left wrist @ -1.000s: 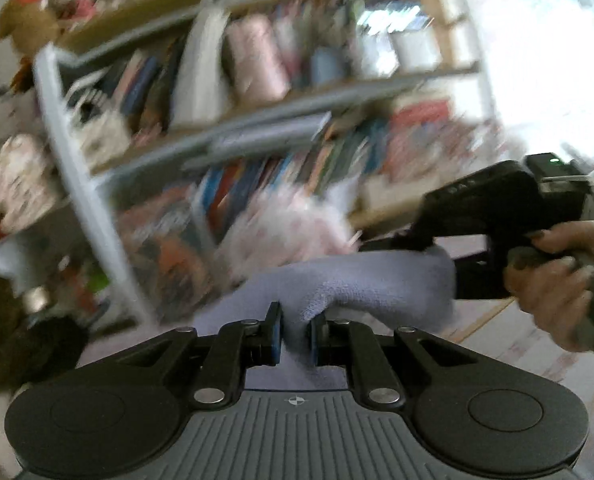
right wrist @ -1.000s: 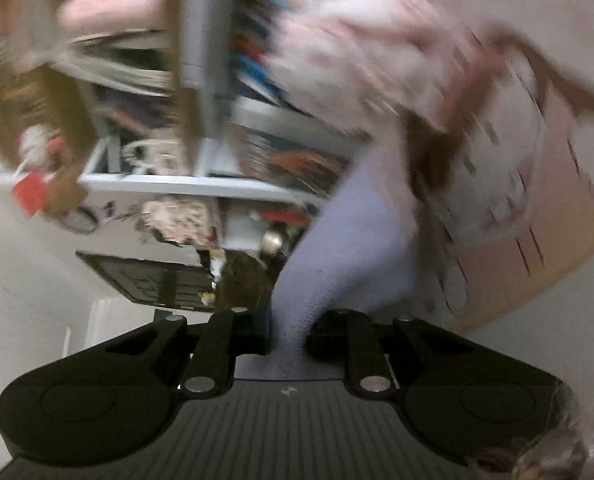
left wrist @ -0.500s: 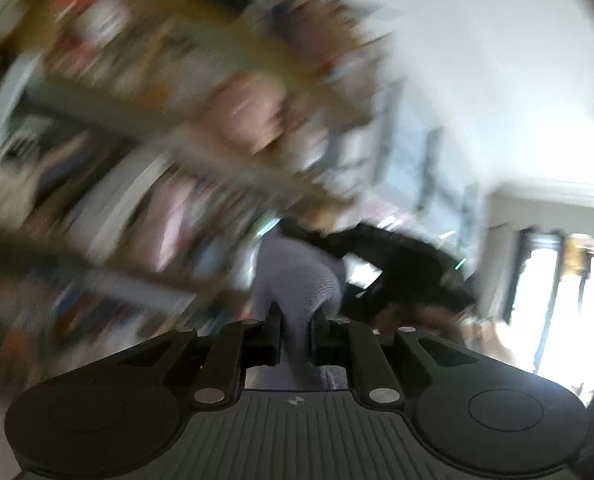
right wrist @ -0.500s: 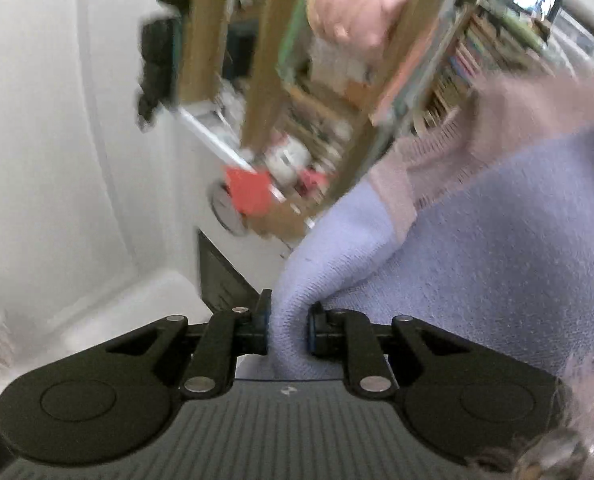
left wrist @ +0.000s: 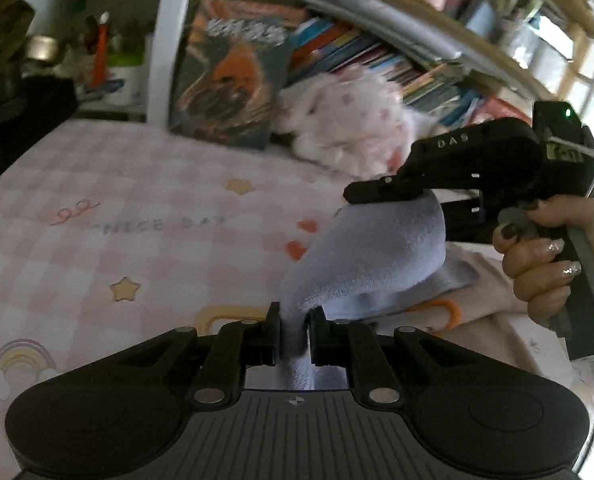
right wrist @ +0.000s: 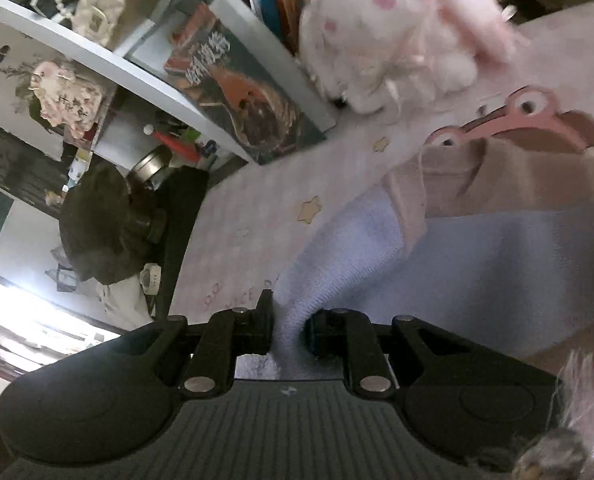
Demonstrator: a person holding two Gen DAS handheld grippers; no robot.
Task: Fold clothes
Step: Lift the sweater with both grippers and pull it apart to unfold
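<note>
A lavender knit garment (left wrist: 373,256) with pink trim hangs between both grippers above a pink checked bedsheet (left wrist: 145,208). My left gripper (left wrist: 295,334) is shut on one bunched edge of it. In the left wrist view the right gripper (left wrist: 381,194), held by a hand (left wrist: 537,256), pinches the garment's other end, higher and to the right. In the right wrist view my right gripper (right wrist: 289,328) is shut on the lavender garment (right wrist: 477,272), which spreads down to the right over a beige-pink part of the cloth (right wrist: 517,184).
A white and pink plush toy (left wrist: 345,124) and a large dark book (left wrist: 229,72) lean against a bookshelf (left wrist: 377,20) at the bed's far side. A pink hanger (right wrist: 517,116) lies near the beige-pink cloth. A dark round object (right wrist: 101,224) sits left of the bed.
Both grippers swung down from facing the shelves and wall toward the bed, still holding the garment. The cloth now hangs lower, close over the sheet, with the grippers nearer each other.
</note>
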